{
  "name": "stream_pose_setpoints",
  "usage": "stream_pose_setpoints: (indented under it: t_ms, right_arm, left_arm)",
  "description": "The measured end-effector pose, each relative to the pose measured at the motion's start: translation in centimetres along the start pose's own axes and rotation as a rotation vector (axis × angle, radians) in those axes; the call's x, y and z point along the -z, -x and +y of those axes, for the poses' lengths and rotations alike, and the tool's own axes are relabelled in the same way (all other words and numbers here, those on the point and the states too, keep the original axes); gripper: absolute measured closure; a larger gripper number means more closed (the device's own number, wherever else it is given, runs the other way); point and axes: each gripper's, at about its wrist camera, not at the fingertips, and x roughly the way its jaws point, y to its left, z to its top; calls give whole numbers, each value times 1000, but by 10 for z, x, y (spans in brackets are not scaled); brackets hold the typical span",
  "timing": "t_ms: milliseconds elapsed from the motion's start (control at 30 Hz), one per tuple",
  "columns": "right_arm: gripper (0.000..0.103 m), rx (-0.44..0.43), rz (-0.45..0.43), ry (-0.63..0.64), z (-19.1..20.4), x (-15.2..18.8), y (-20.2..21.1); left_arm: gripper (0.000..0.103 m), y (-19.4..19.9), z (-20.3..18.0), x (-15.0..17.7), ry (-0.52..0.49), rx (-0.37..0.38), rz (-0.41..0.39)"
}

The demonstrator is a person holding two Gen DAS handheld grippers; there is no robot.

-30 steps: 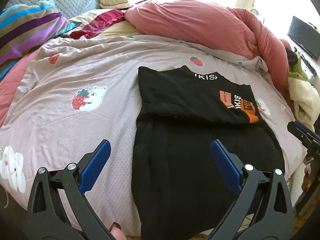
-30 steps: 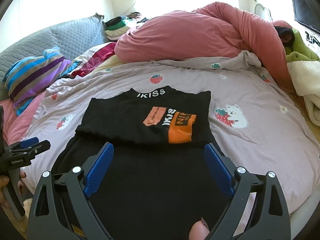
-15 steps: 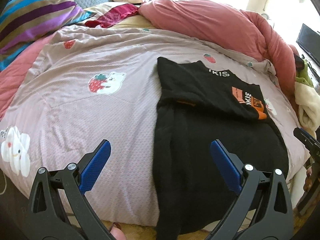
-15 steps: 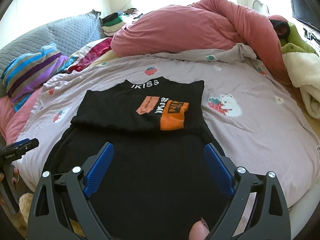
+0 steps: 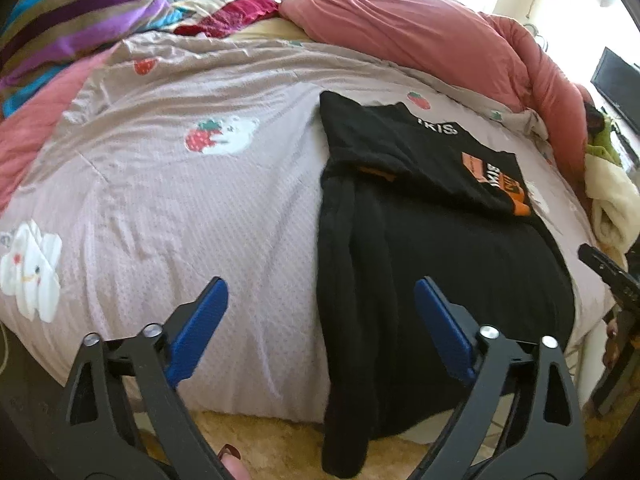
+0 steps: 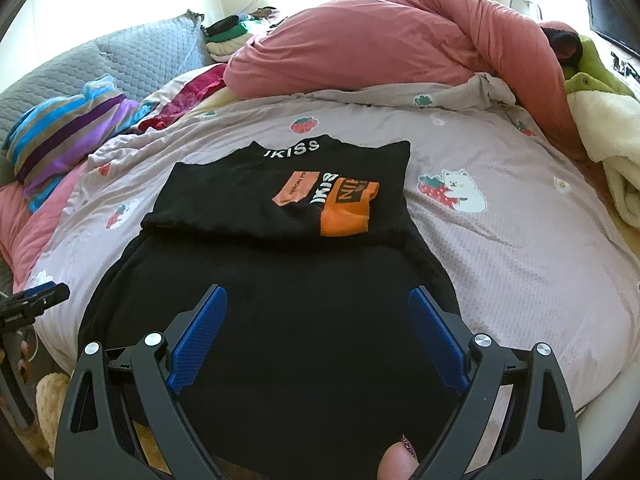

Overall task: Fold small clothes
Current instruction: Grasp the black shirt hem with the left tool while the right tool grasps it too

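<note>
A black garment (image 5: 420, 248) (image 6: 280, 300) with an orange and white print lies flat on the bed, its upper part folded down over the body and its lower end hanging over the bed's edge. My left gripper (image 5: 320, 300) hovers above the garment's left edge near the bed's rim; its jaws are closing, wide apart, with the pads touching nothing. My right gripper (image 6: 318, 304) stands open over the garment's lower middle, nothing pressed between its blue pads (image 6: 436, 340). The right gripper's tip (image 5: 604, 264) shows at the left view's right edge.
The bed cover (image 5: 168, 208) is pinkish with strawberry and white animal prints. A rolled pink duvet (image 6: 380, 44) lies across the back. A striped pillow (image 6: 68, 136), a grey quilted cushion (image 6: 140, 52) and stacked clothes (image 6: 228, 36) sit at back left. A cream blanket (image 6: 612, 152) is at right.
The left view has slid left and down toward the bed's edge, so the garment now sits further right and its hanging hem shows. The left jaws stand slightly narrower. The right view dropped closer.
</note>
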Motion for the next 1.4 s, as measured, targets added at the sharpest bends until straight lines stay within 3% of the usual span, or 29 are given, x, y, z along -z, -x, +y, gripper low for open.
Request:
stream_pose_setpoints:
  t_ms: [133,200,367,467,533,700,867,1067,1400]
  right_arm:
    - [12,-1,16,7,0,6,-2]
    - [12,-3,26,7,-1,9,-3]
    - [12,-1,51,6,-4,18,-6]
    - [12,-1,62,2,-6,23,-7]
    - [12,2,70,1,-8,26,-8]
    - [12,10,91,-6,-14,35,-10]
    - [12,25,104,-12,-23,42,-8]
    - [12,74,146,-7,-39,60,-7]
    - [12,93,207,-33,-64,94,4]
  left_arm:
    - [42,-1,2,10,14,42,30]
    - [48,-2,3,16,20,54,47]
    - [50,-12,4,36,44,94,113]
    - [58,-19,4,46,55,111,144]
    - [73,-24,5,51,73,129,165]
    - [99,-26,10,56,120,148,167]
    - [101,-11,22,54,132,133,128]
    - [99,-23,24,64,121,110,170]
    - [85,-24,19,71,76,59,170]
